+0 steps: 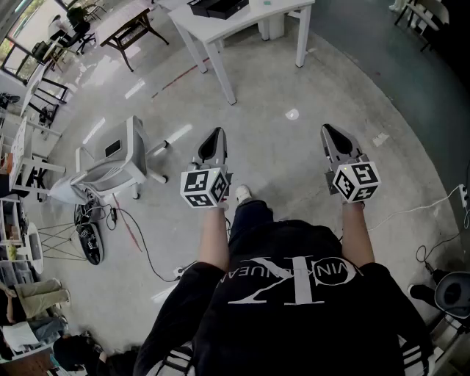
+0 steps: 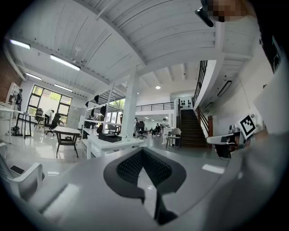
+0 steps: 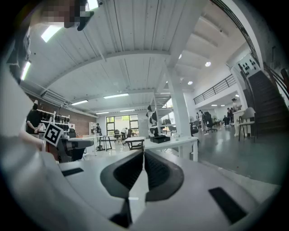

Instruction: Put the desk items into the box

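Observation:
A white table (image 1: 220,29) stands far ahead with a black box (image 1: 218,7) on its top. Both grippers are held out in front of me above the floor, well short of that table. My left gripper (image 1: 214,134) is shut with nothing in it, its tips touching. My right gripper (image 1: 327,132) is shut too and holds nothing. In the left gripper view the black box (image 2: 110,137) lies on the white table (image 2: 118,144) in the distance. The right gripper view shows the same box (image 3: 160,139) on the table (image 3: 178,143). No loose desk items can be made out.
A white office chair (image 1: 114,163) stands on the floor to my left, with cables and a black device (image 1: 89,241) beside it. Desks and chairs (image 1: 125,26) fill the far left. More cables (image 1: 411,209) trail on the right. A staircase (image 2: 192,128) rises in the background.

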`<state>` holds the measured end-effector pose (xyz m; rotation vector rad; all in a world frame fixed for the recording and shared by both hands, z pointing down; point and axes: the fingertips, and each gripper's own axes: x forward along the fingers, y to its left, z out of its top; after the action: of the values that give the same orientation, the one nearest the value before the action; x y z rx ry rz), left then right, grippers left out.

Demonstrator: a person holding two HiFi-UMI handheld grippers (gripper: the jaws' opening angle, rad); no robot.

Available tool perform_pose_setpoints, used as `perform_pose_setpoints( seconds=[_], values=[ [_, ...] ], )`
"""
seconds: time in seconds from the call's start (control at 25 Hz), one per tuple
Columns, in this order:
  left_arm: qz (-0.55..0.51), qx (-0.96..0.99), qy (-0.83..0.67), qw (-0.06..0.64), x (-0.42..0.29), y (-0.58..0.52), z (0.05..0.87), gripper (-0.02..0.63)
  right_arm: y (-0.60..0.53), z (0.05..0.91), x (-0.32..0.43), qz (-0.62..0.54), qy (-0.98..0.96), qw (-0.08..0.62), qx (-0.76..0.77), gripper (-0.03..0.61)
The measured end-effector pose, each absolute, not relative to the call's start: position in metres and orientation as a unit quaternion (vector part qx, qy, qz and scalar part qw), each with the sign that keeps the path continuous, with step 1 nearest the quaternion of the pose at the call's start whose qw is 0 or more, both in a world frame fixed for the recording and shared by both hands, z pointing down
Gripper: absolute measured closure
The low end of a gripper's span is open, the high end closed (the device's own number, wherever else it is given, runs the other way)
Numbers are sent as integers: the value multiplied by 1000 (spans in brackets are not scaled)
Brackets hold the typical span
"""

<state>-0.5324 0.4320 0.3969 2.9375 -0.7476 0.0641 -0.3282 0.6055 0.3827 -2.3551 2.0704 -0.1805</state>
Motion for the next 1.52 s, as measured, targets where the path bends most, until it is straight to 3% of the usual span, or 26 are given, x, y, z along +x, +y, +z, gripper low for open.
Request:
perform_pose_setpoints(
  seconds=[0.68,1.52],
  values=[
    [26,966,-250,52,-503,405,404,604,589,393,-291,-57,659,-7,-750,557],
    [52,976,-200,70,-320,212,404,604,410,395,-123,-93,614,0,-784,546]
  ],
)
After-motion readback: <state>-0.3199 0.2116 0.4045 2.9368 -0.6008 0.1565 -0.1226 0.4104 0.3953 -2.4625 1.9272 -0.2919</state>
